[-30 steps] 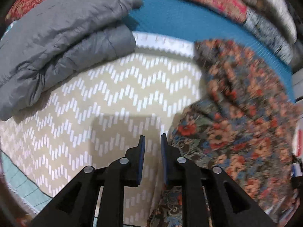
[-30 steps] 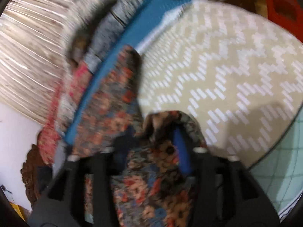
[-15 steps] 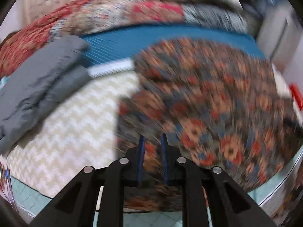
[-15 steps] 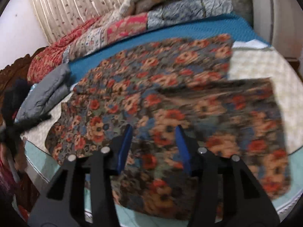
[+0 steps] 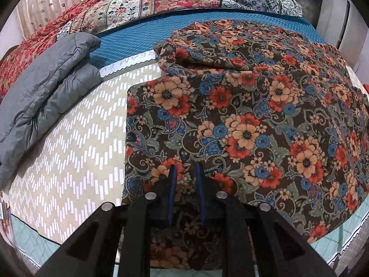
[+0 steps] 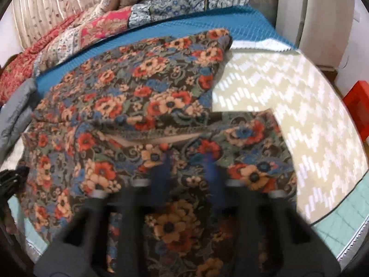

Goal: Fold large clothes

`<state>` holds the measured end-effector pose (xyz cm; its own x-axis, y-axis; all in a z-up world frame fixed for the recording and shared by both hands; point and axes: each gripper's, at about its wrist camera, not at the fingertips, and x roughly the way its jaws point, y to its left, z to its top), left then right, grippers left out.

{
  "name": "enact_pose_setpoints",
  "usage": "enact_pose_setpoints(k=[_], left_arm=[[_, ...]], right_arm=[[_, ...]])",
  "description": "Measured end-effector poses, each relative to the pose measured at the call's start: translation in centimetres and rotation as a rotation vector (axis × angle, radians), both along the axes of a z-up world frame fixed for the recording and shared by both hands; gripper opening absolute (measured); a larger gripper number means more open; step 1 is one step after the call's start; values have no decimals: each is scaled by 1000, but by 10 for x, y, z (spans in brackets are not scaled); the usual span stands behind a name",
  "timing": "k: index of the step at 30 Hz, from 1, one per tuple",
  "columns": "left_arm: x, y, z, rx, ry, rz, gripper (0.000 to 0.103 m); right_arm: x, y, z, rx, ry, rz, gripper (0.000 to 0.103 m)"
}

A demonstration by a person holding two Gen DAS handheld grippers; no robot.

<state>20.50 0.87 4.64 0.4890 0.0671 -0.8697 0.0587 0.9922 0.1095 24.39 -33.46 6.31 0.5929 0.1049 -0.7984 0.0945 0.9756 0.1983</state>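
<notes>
Floral garment (image 5: 249,124) spreads from 12 to 2 o'clock off left gripper (image 5: 185,184), fingers slightly apart, empty; right gripper (image 6: 188,173) blurred, apart over cloth.

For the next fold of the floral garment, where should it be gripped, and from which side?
Probably the near hem of the floral garment, which drapes over the bed's front edge. Coming from the front, the left gripper could pinch near its straight left edge and the right gripper further right. The overhanging cloth hangs free there, while the far part lies bunched in layers.
</notes>
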Motion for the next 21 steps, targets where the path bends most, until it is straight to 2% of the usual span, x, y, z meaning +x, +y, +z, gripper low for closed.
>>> enact_pose_setpoints(k=[2, 4, 6, 7, 8, 9, 11, 14, 16, 18, 19, 20, 21], left_arm=[[2, 2, -1, -8, 2, -3, 5], [1, 4, -1, -4, -1, 13, 5], [1, 6, -2, -2, -6, 24, 5], [1, 5, -2, 3, -7, 23, 5], [1, 5, 0, 9, -7, 21, 5], [0, 5, 2, 10, -5, 21, 5], [-3, 13, 10, 17, -8, 52, 5], [-8, 23, 30, -4, -96, 87, 5], [-2, 18, 38, -10, -139, 69, 5], [13, 6, 39, -22, -158, 21, 5], [19, 1, 36, -22, -154, 11, 5], [29, -3, 27, -23, -140, 1, 5], [36, -3, 16, -23, -119, 2, 5]], right_arm=[[-6, -18, 20, 20, -91, -80, 3], [-9, -38, 28, 78, -140, -137, 3], [5, -41, 12, 92, -69, -133, 5], [15, -36, -5, 87, 18, -83, 9], [17, -34, -8, 77, 43, -62, 10], [19, -31, -5, 76, 30, -58, 11], [10, -42, 14, 116, -22, -85, 32], [7, -45, 53, 172, -153, -62, 37], [30, -30, 66, 176, -158, -20, 37], [70, -9, 74, 166, -128, 36, 37], [92, -1, 74, 162, -106, 59, 40], [125, 20, 69, 171, -66, 98, 51], [146, 30, 64, 166, -41, 116, 55]])
